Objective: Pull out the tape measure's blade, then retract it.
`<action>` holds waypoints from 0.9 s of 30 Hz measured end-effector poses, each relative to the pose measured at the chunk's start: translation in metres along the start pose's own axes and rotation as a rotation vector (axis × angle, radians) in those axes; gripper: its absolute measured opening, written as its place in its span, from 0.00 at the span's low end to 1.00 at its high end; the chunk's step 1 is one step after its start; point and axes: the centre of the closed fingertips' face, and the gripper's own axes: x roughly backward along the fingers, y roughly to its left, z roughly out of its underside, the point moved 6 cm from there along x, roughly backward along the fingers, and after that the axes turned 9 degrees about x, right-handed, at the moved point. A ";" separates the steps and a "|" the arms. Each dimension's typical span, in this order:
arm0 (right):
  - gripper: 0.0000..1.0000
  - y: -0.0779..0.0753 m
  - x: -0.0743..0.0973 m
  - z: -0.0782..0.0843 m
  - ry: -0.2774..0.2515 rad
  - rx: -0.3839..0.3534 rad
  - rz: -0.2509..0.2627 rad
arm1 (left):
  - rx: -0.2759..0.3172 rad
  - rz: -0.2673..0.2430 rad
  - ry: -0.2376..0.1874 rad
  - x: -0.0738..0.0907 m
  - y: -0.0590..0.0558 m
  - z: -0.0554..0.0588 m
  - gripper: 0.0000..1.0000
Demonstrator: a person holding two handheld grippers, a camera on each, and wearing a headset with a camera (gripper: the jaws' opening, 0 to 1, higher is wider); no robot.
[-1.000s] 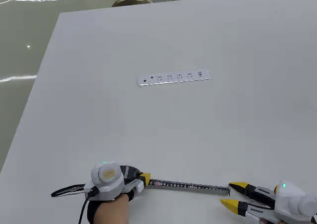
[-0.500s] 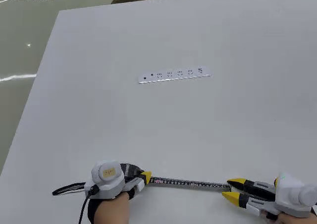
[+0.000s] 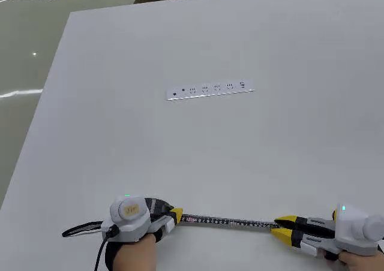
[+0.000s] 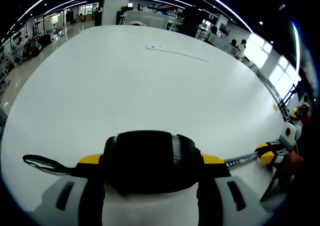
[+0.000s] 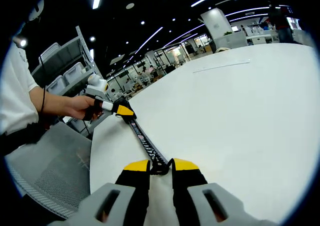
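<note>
Right gripper view is showing me the right tongs point(image 5: 161, 165) nearly closed, pinching the tip of the blade point(image 5: 144, 138) between their yellow ends, with just a narrow gap where the end hook is sitting. From that pinch the blade is running straight away, low along the surface point(image 5: 240, 116), to the left tongs point(image 5: 120, 109) at its far end. In the left gripper view those tongs are standing spread wide and clamping the black tape measure case point(image 4: 145, 158) from both sides. The case is filling the space between them, and its strap point(image 4: 42, 162) is trailing out on the side away from the right tongs. A power strip point(image 3: 210, 91) is lying well beyond both tongs, clear of the work.

I am judging the pull-out to be the step in hand, with part of the blade already exposed between the two pairs. The next move is calling for me to draw the right tongs further from the left ones along the blade's own line while bracing the case. For the retraction I should be walking the tip back toward the case rather than letting go, since a freed blade could whip.
</note>
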 end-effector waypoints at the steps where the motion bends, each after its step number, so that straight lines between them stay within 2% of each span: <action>1: 0.16 0.000 0.000 0.000 -0.001 0.000 0.001 | 0.000 0.000 0.000 0.000 0.000 0.000 0.74; 6: 0.15 0.001 0.001 0.002 -0.005 0.036 0.000 | 0.000 0.000 0.001 0.000 0.000 0.000 0.74; 9: 0.14 0.003 0.001 0.003 -0.009 0.108 0.007 | -0.001 0.000 0.000 0.000 0.000 0.000 0.74; 12: 0.13 0.005 0.001 0.003 -0.010 0.243 0.032 | -0.002 -0.001 0.000 0.001 -0.001 0.000 0.74; 19: 0.12 0.009 0.001 0.005 -0.015 0.356 0.069 | -0.009 -0.007 -0.003 0.000 0.000 0.000 0.74; 23: 0.12 0.008 0.001 0.004 -0.018 0.359 0.078 | -0.010 -0.010 -0.003 0.000 -0.001 0.000 0.74; 27: 0.12 0.007 0.001 0.004 -0.024 0.331 0.083 | -0.009 -0.013 0.010 0.000 -0.001 0.000 0.74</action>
